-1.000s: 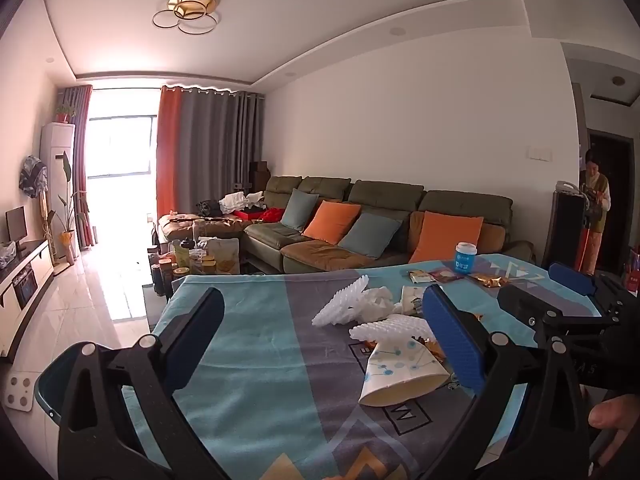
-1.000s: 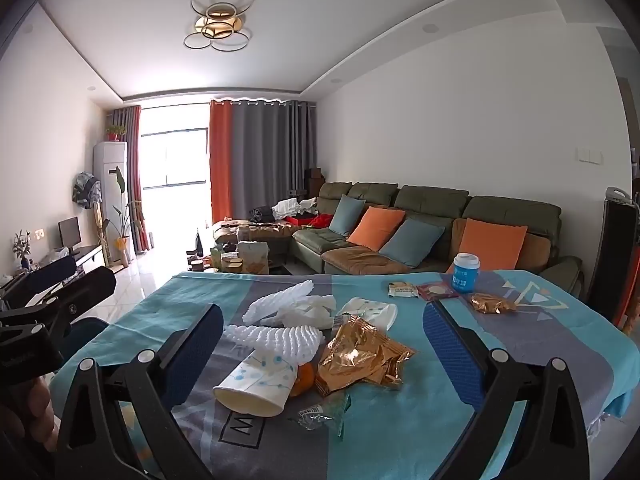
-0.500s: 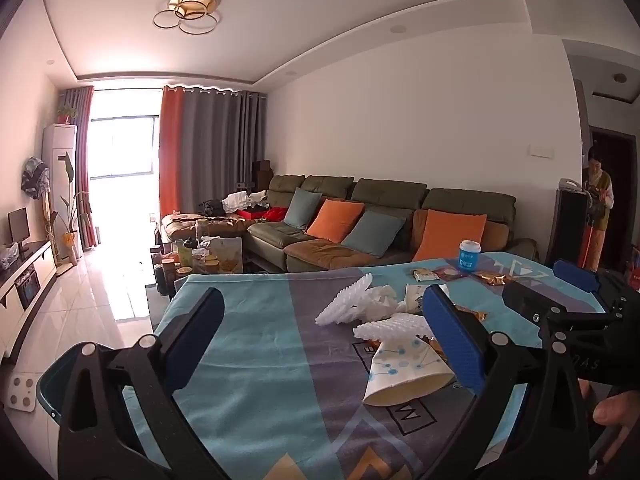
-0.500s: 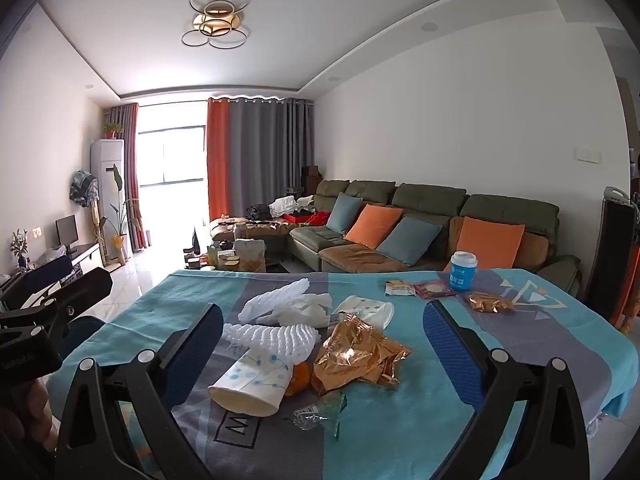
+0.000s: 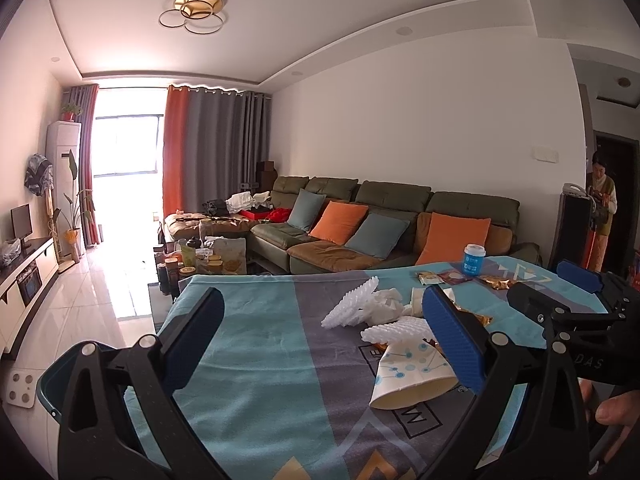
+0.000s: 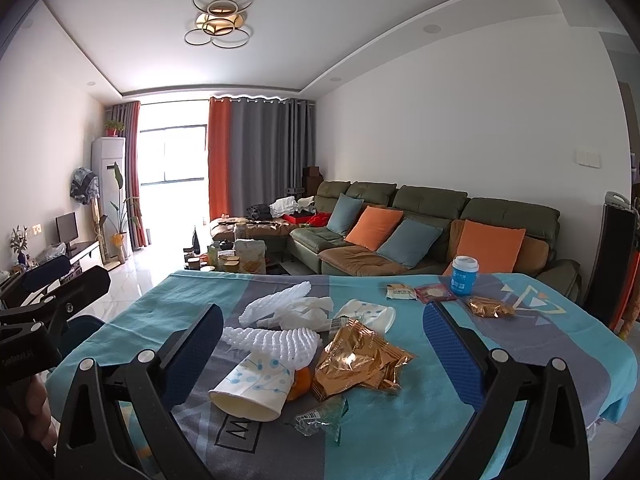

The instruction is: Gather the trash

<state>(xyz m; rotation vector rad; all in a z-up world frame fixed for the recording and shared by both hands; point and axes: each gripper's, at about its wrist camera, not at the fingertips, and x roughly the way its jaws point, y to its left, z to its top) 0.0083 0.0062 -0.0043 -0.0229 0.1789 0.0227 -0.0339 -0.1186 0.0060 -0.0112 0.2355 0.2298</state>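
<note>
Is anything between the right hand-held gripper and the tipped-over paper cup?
Nothing visible does. The right hand-held gripper is open, and the paper cup lies on its side just ahead, on the tablecloth. White foam netting rests on its far end, an orange beside it.

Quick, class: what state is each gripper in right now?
Left gripper: open, holding nothing.
Right gripper: open, holding nothing, above the trash on the table.

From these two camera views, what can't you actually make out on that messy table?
- Orange fruit, right view: mostly hidden behind the tipped paper cup.
- Gold wrappers, left view: largely covered by the left gripper's finger.
- Blue cup label: too small to read.
- Green bin, left view: blocked by the gripper frame.
</note>
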